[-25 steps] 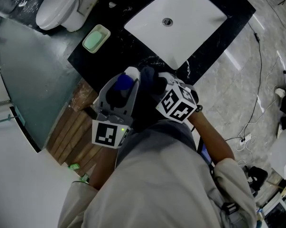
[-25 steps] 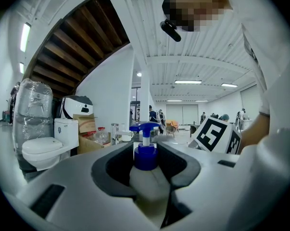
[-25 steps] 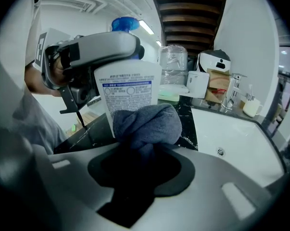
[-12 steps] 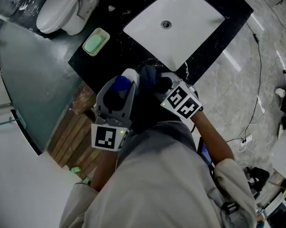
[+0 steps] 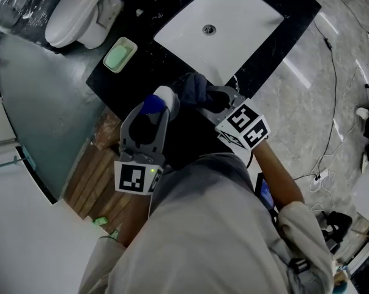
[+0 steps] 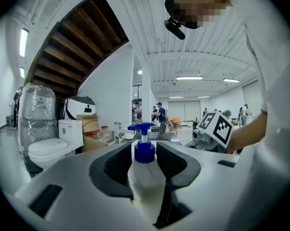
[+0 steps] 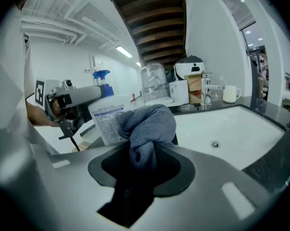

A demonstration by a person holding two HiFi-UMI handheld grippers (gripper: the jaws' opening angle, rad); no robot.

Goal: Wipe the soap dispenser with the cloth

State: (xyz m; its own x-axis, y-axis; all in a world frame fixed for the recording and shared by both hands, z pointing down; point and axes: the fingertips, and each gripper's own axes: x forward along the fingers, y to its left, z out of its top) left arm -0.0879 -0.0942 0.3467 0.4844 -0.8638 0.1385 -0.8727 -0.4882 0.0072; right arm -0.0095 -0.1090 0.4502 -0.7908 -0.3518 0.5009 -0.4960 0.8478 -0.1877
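My left gripper (image 5: 155, 110) (image 6: 145, 177) is shut on the soap dispenser (image 5: 161, 98) (image 6: 145, 177), a white bottle with a blue pump top (image 6: 144, 148), held above the near edge of the black counter. My right gripper (image 5: 204, 95) (image 7: 144, 143) is shut on the grey cloth (image 5: 192, 88) (image 7: 147, 126). The bunched cloth presses against the dispenser's labelled side (image 7: 108, 119).
A white sink basin (image 5: 216, 29) (image 7: 231, 129) is set in the black counter (image 5: 135, 72). A green soap dish (image 5: 119, 54) lies at the counter's left. A white toilet (image 5: 80, 8) stands beyond it. A faucet (image 7: 206, 93) and a mug (image 7: 230, 94) stand behind the sink.
The right gripper with the cloth has moved up and to the right along the dispenser. The left gripper holds the dispenser almost still.
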